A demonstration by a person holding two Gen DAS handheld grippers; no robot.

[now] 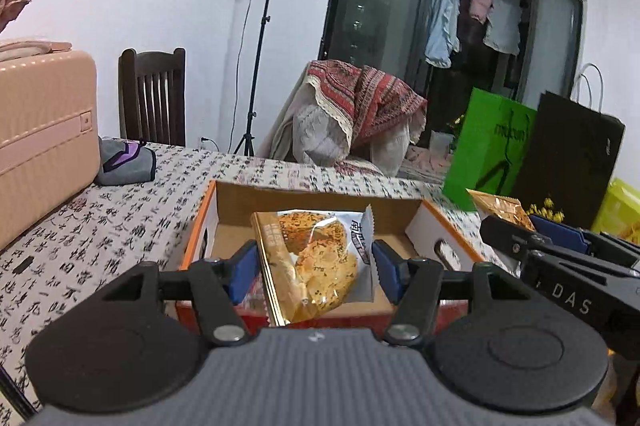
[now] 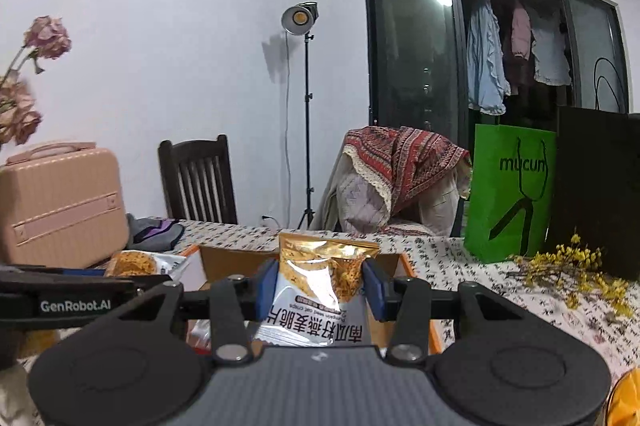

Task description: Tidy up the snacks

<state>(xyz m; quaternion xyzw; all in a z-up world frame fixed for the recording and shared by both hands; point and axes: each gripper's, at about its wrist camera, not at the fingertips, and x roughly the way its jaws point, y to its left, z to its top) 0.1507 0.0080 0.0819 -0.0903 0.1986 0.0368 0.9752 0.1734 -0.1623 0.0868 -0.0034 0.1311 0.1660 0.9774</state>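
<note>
Your left claw (image 1: pixel 316 268) grips a clear-and-gold crinkly crisp packet (image 1: pixel 316 262) between its blue pads, held over the open orange-rimmed cardboard box (image 1: pixel 240 202) just beyond its tips. Your right claw (image 2: pixel 320 286) is clenched on a gold-and-white foil snack pouch (image 2: pixel 320 282), the same box right behind it.

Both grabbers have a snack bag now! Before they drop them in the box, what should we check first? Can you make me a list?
1. Left gripper holds its snack packet between the jaws: ok.
2. Right gripper grips its own packet: ok.
3. Cardboard box is open on top: ok.
4. Room left in the box: ok, its brown floor shows.
5. The two grippers have space between them: cannot tell, they sit close side by side.
6. Packets are over the box, not the tablecloth: cannot tell.
</note>
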